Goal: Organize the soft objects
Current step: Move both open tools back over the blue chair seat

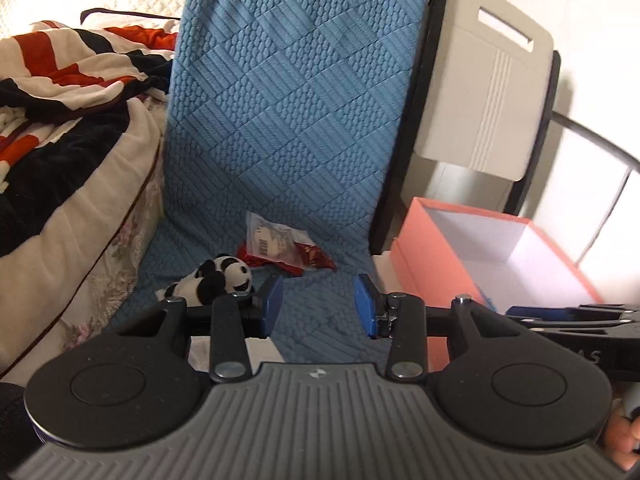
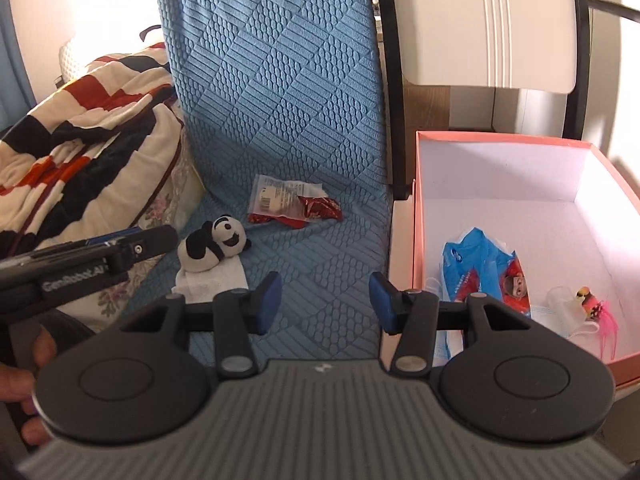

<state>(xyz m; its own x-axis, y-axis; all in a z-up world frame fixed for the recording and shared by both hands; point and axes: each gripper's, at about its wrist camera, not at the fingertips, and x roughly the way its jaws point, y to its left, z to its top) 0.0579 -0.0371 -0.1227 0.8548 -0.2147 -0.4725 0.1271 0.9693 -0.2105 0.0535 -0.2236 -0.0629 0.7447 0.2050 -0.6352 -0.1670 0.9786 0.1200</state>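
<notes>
Panda plush (image 2: 216, 246) lies on white cloth (image 2: 214, 278) on blue quilted seat (image 2: 320, 240), w/ red-and-clear packet (image 2: 294, 202) just behind; both not yet boxed. Pink box (image 2: 420, 208) beside seat holds blue wipes pack (image 2: 486, 270), mask, small pink toy (image 2: 594, 304). Est. approx. half done. Left fingers (image 1: 319, 306) and right fingers (image 2: 326, 302): partly open, empty, touching nothing.

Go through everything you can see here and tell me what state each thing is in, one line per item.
Left gripper: open, empty.
Right gripper: open, empty.
Panda: lying on the blue cushion, partly on a white cloth.
Red packet: lying flat on the cushion, behind the panda.
Pink box: lid off, partly filled.
Blue bag: crumpled in the box.
Blanket: bunched up left of the cushion.
</notes>
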